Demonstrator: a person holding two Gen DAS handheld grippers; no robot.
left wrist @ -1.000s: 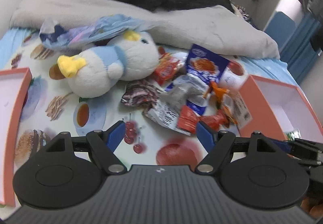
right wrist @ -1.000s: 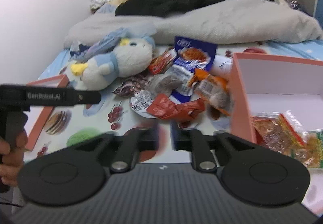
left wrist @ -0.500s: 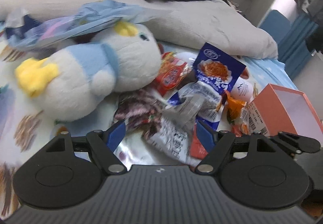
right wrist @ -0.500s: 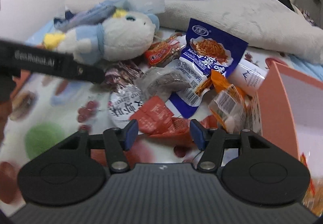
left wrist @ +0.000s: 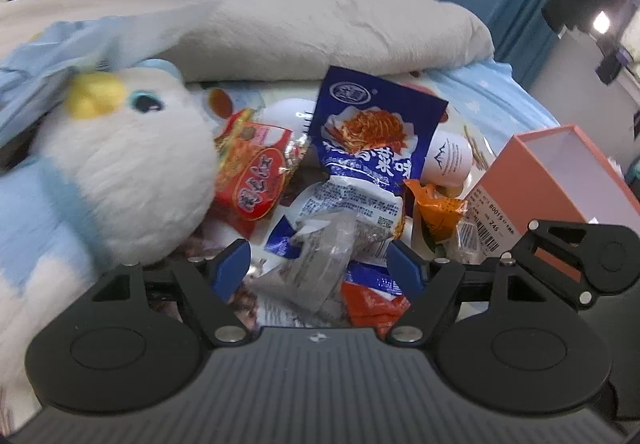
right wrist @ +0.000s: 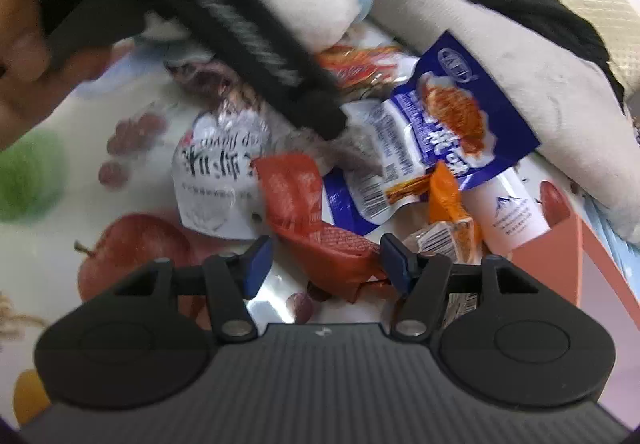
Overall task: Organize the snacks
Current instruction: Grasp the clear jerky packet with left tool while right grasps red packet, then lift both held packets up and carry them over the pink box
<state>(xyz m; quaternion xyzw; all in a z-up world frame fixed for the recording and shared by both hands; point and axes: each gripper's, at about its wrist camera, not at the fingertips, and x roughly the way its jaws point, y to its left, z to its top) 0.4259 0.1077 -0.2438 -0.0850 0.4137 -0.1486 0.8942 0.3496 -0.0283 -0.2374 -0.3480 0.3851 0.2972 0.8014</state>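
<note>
Since the earlier frames both grippers have descended onto the snack pile, which now fills each view; the orange cardboard box (left wrist: 560, 180) has slid towards the right edge.

Left gripper (left wrist: 318, 268): jaws wide, narrowing slightly, pads pressing on nothing. A clear crinkled plastic packet (left wrist: 320, 260) lies between the blue fingertips (left wrist: 230, 264), with a red foil sachet (left wrist: 374, 302) beneath it.

Right gripper (right wrist: 324, 260): jaws opening, holding nothing. A crumpled red-orange foil wrapper (right wrist: 316, 224) lies between them, apart from both pads.

Pile: a blue noodle-print snack bag (left wrist: 372, 132) on top; a red round-label packet (left wrist: 256, 180) touching a white-and-blue plush penguin (left wrist: 120, 172); a small orange wrapper (left wrist: 436, 212) just beside the box; a white tube (left wrist: 448, 160) partly under the bag.

Room: the plush bounds the left, the box the right, and a grey folded blanket (left wrist: 320, 24) the far side. Bare fruit-printed sheet (right wrist: 120, 244) lies nearest the right gripper.

Obscured: the left tool's black body (right wrist: 240, 28) crosses the right view, blurred, hiding packets behind it. A white printed pouch (right wrist: 216, 172) is partly covered.
</note>
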